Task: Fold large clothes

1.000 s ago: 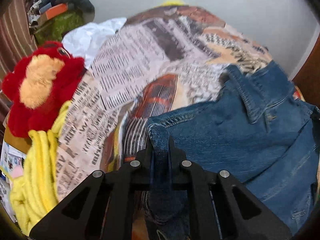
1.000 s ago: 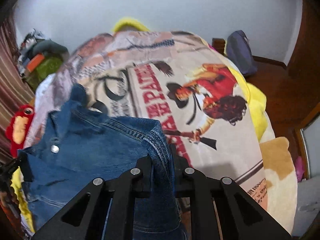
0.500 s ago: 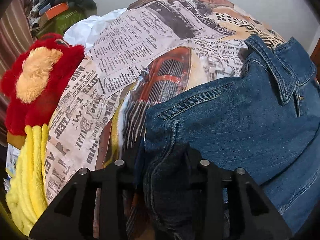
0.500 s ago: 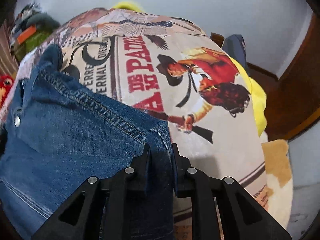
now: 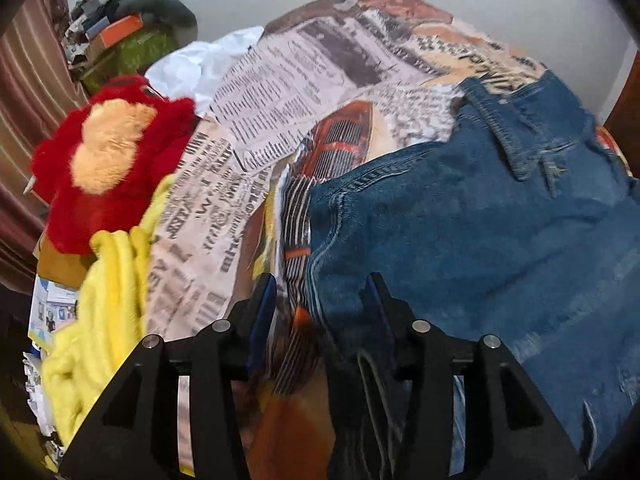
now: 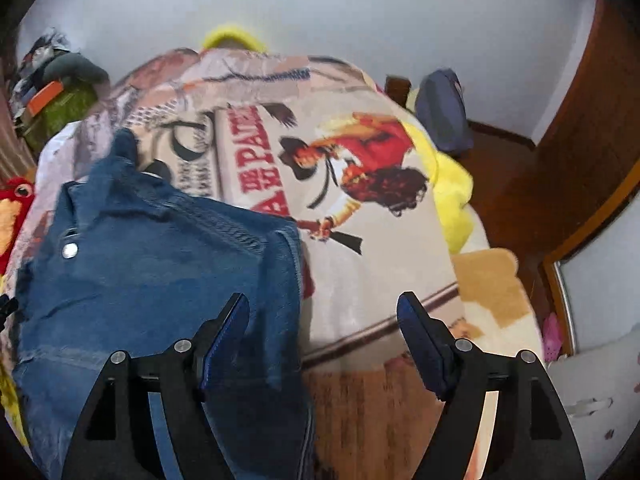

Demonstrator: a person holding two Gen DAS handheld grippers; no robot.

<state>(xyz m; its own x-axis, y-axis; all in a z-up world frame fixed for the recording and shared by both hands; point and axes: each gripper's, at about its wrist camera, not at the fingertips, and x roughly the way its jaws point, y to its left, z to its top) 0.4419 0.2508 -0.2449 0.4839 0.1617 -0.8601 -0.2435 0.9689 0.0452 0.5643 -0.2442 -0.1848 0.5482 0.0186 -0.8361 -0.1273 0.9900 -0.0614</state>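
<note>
Now denim jacket [image 5: 460,224] edge between opened jaws

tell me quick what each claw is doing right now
Left claw: open, just released the denim jacket.
Right claw: open, just let go, jacket edge between its fingers.

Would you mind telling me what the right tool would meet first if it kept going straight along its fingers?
Probably the printed bedspread. The right tool is open, and the denim jacket edge lies just left of its centre line, so depth is uncertain.
</note>
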